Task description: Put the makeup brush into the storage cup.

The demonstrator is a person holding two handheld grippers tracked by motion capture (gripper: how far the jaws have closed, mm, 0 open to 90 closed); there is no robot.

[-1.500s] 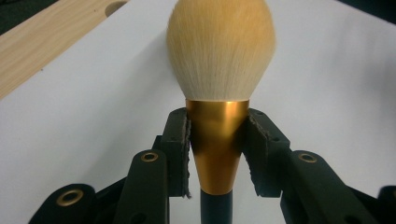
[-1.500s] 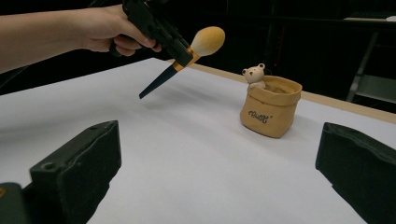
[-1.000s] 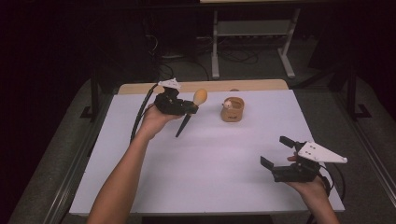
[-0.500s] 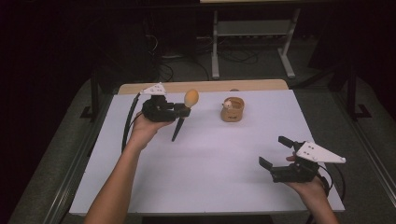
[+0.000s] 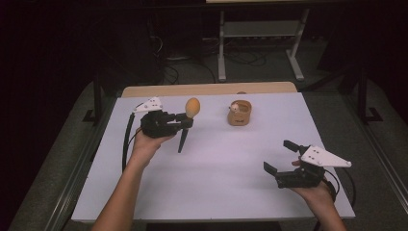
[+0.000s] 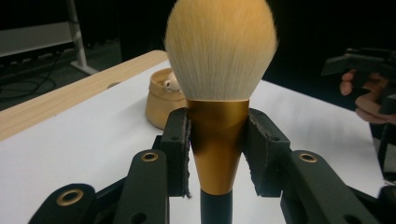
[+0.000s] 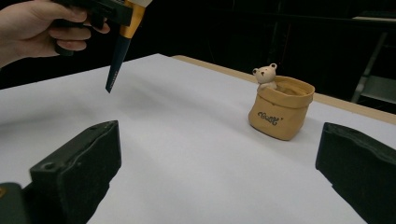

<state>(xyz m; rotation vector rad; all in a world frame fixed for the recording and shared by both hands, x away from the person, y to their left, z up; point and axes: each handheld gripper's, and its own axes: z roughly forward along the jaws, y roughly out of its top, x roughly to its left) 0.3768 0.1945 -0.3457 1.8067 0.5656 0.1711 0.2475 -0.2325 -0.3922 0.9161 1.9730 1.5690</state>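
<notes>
A makeup brush (image 5: 187,120) with a cream tuft (image 6: 219,49), gold ferrule (image 6: 217,140) and dark handle (image 7: 115,67) hangs above the white table's far left. My left gripper (image 5: 182,121) is shut on the ferrule, with both pads (image 6: 180,151) pressed to its sides. The tuft points up and the handle slants down, clear of the table. A tan pot with a small bear figure (image 5: 239,112) (image 7: 279,108) (image 6: 163,95) stands at the back centre. At the near right my right gripper (image 5: 283,156) rests open with nothing between its fingers (image 7: 79,163).
The white table top (image 5: 216,163) has a wooden strip (image 5: 207,89) along its far edge. Behind it stand a metal stand (image 5: 260,43) and cables on the dark floor. A black cable (image 5: 126,144) trails from the left gripper.
My left hand has carried the brush leftward across the back of the table, away from the pot. The right gripper has stayed in place.
</notes>
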